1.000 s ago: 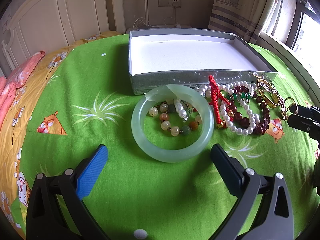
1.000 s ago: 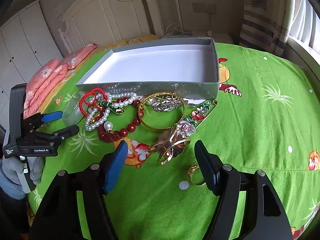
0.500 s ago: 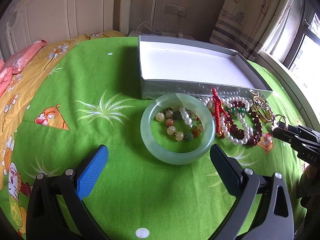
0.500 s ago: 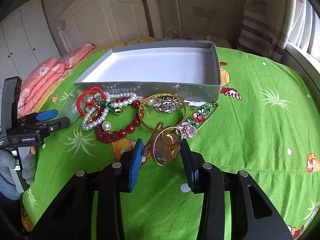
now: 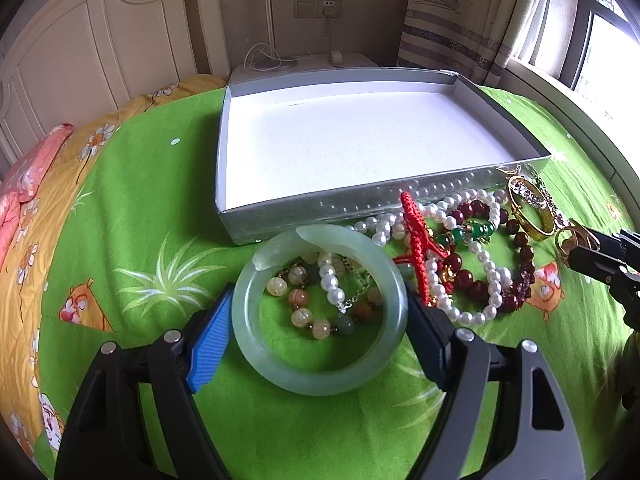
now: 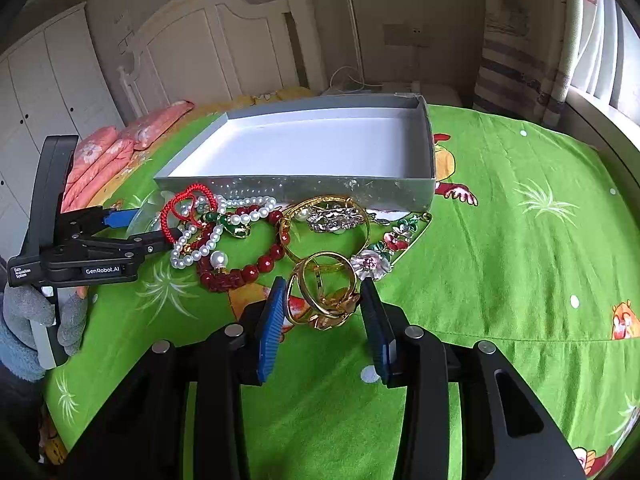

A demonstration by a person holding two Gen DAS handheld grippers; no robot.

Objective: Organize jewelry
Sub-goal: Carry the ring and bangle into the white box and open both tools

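Jade-green bangle (image 5: 320, 312) lies on the green bedspread (image 5: 132, 216), at 6 o'clock of the silver box (image 5: 360, 200); left tool (image 5: 318, 322) has just been closing, pads now flanking its rim, seemingly touching. Right view: gold ring cluster (image 6: 326, 294) clamped in the right tool (image 6: 322, 312); bead pile (image 6: 224, 236) at 10 o'clock.

The work surface is formed by a bed covered with a green cartoon-print sheet (image 5: 132, 216). A cream panelled headboard (image 5: 92, 52) is set against a beige wall. A wall socket (image 5: 318, 7) is mounted above a white bedside cabinet (image 5: 304, 65). Daylight is admitted through a window (image 5: 604, 40) beside striped curtains (image 5: 452, 16). White wardrobe doors (image 6: 44, 84) are seen at the left.
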